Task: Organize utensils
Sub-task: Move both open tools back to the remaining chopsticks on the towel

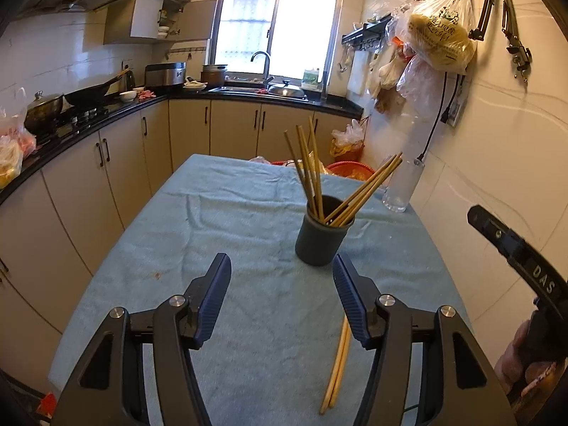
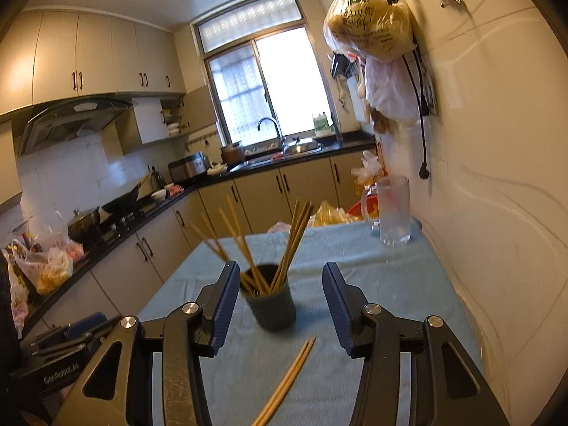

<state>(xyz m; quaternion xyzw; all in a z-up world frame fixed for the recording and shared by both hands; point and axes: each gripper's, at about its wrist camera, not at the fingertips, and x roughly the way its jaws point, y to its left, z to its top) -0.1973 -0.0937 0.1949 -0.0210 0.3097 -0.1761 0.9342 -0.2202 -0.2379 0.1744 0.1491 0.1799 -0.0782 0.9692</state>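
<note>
Two chopsticks [image 1: 337, 365] loose, cup [image 1: 321, 234] nearby

The left gripper [image 1: 280, 269] tilts downward, its 2 jaws standing apart with nothing between the ribbed pads. The right gripper [image 2: 280, 280] points more nearly level, its 2 jaws likewise parted and empty. In the left wrist view, a hand [image 1: 525, 351] grips the right gripper's black handle at the right edge. The 2 grippers sit side by side.
</note>
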